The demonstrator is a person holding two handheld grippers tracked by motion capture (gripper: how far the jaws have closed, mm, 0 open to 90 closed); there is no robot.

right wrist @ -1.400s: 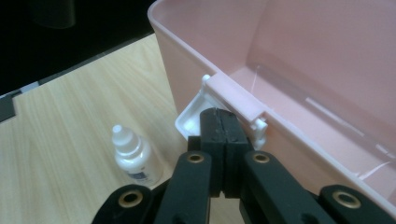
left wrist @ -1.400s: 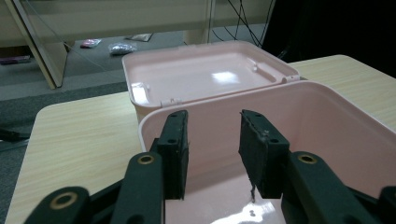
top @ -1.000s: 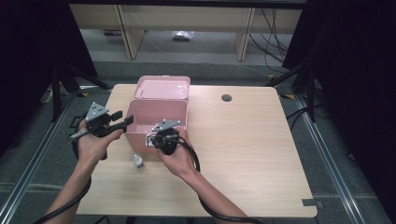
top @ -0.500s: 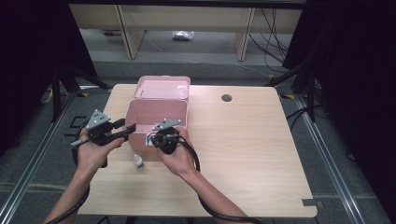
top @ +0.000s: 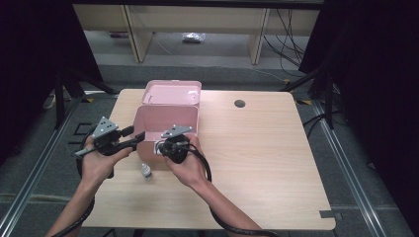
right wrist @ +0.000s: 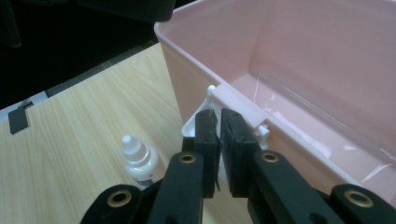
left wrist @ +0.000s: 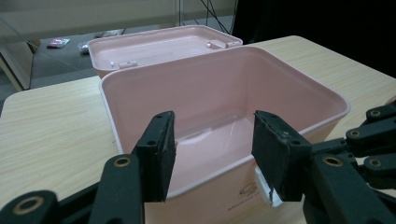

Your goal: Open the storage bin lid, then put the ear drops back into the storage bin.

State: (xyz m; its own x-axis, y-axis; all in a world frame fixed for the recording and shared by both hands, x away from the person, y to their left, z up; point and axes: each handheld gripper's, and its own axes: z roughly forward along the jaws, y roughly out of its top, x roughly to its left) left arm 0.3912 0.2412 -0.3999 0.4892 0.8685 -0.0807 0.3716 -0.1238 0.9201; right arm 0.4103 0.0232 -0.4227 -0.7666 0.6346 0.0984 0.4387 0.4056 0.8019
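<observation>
Left tongs (left wrist: 212, 154) wide before pink box (left wrist: 224, 88); right tongs (right wrist: 219, 135) barely parted at its latch (right wrist: 238, 109); box script unreadable.

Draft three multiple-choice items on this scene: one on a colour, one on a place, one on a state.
1. What colour is the box?
A. Pink
B. Blue
C. Green

2. Where is the small bottle?
A. Inside the box
B. On top of the lid
C. On the table, by the box's front

3. How is the box's lid?
A. Shut and latched
B. Open, swung back behind the box
C. Taken off and lying on the floor

Answers:
1 A: the walls and bottom are pink in every view.
2 C: the high view shows it on the wood just in front of the box.
3 B: the lid lies back with its inside facing up, and the box's inside is open to view.
</observation>
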